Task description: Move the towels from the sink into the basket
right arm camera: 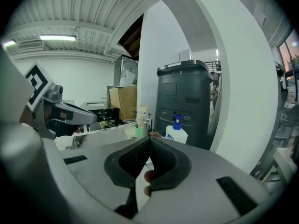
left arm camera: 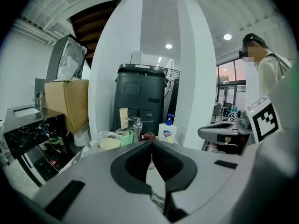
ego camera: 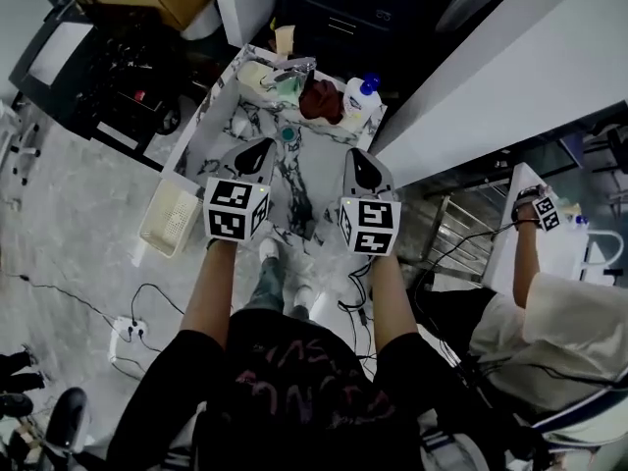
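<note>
a cream slatted plastic basket (ego camera: 169, 222) stands on the floor, well left of the chrome faucet (ego camera: 294, 70) and nearer the person. the left hand-held gripper (ego camera: 267, 145) hovers over the white, dark-veined marble bench (ego camera: 299, 177), short of the faucet. its jaws are pressed fully together with nothing between them, as the left gripper view (left arm camera: 152, 143) shows. a dark red-brown towel (ego camera: 319, 101) lies bunched just right of the faucet, at the far end of the bench and well apart from the basket. a white soap bottle with a blue pump (ego camera: 360, 94) stands to the right of the faucet, just beyond the towel. the right hand-held gripper (ego camera: 356, 153) hovers level with the left one, right of the faucet and nearer. its jaws (right arm camera: 149, 138) also meet at the tips and carry nothing.
</note>
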`<state>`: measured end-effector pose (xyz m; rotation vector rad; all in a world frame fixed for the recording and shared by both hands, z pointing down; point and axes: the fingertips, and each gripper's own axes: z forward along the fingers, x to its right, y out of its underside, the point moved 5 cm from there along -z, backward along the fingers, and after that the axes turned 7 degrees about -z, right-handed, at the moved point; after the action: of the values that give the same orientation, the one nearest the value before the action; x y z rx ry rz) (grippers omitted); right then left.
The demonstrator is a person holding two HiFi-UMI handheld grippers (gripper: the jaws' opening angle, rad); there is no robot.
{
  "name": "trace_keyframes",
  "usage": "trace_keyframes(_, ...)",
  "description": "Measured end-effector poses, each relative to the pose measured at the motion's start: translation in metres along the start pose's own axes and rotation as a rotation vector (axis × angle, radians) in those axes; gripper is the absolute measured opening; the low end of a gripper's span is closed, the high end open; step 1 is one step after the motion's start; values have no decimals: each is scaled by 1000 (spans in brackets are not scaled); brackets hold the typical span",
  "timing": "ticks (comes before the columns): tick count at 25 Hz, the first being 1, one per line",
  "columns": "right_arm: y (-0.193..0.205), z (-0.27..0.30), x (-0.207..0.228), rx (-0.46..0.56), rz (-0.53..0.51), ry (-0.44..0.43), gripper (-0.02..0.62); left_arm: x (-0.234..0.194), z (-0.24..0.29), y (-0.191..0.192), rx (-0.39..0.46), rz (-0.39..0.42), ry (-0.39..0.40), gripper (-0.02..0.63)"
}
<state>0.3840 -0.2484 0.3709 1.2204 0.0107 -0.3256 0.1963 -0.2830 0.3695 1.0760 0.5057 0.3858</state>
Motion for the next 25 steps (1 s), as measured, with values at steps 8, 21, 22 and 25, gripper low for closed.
trace_keyframes(8, 16, 43, 19, -38, 32, 26, 15, -12, 67, 11, -61, -8, 57, 17)
trace_keyframes(21, 26, 68, 37, -59, 54, 53, 15, -8, 169, 27, -179, 5, 160, 236)
trace_keyframes(22, 28, 68, 38, -61, 55, 57, 15, -7, 177, 28, -187, 9, 164, 246)
trace_keyframes(25, 32, 70, 43, -70, 55, 65, 15, -7, 195, 29, -198, 16, 163, 282)
